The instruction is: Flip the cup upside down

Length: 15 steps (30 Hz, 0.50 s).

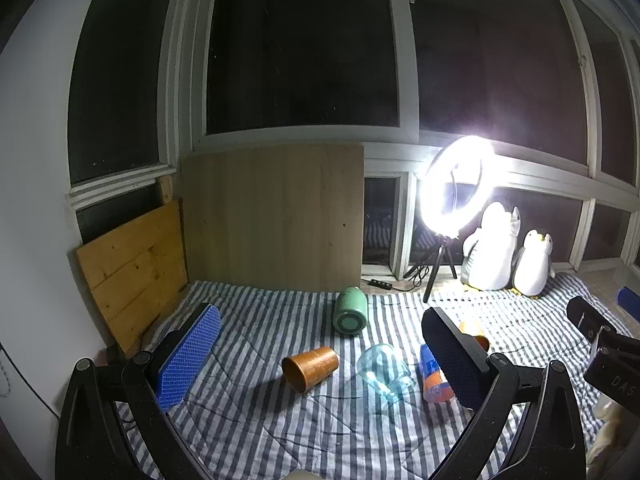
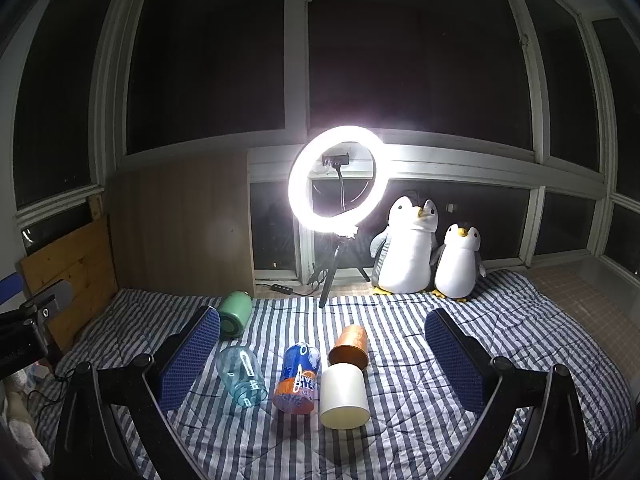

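Several cups lie on their sides on a striped blanket (image 1: 260,420). In the left wrist view a copper cup (image 1: 310,368), a clear blue glass cup (image 1: 384,370), a green cup (image 1: 350,311) and a blue-orange cup (image 1: 432,376) show. My left gripper (image 1: 320,360) is open and empty, above the copper and clear cups. In the right wrist view a white cup (image 2: 344,396), the blue-orange cup (image 2: 298,378), the clear cup (image 2: 241,376), the green cup (image 2: 236,314) and a second copper cup (image 2: 349,346) show. My right gripper (image 2: 322,358) is open and empty above them.
A lit ring light on a tripod (image 2: 338,178) stands at the blanket's far edge, with two plush penguins (image 2: 408,246) to its right. Wooden boards (image 1: 272,216) lean against the window at the back left. The right gripper's body (image 1: 600,344) shows at the left view's right edge.
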### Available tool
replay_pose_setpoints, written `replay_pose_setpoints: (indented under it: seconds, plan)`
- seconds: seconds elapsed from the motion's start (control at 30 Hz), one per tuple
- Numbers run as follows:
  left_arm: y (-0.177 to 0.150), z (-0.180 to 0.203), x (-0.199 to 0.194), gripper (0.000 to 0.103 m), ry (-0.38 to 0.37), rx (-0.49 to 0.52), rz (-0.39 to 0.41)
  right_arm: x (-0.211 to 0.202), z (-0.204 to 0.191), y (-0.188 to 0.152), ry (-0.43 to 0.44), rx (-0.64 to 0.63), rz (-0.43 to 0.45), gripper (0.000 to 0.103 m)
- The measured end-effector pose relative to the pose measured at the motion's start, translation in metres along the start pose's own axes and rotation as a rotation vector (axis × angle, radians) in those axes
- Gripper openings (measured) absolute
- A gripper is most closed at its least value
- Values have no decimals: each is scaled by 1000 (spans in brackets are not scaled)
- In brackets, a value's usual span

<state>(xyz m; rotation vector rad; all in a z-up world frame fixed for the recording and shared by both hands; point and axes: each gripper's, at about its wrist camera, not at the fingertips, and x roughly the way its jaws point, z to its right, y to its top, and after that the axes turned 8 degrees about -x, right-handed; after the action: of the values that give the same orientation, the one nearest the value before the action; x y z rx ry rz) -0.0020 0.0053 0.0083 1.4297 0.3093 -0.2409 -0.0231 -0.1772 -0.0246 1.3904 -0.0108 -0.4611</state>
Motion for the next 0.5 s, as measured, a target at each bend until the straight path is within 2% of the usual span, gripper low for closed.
replay_pose_setpoints:
  seconds: [0.5]
  plan:
    - [2, 0, -6, 102, -2, 1, 29, -10, 3, 4, -8, 10, 40, 101]
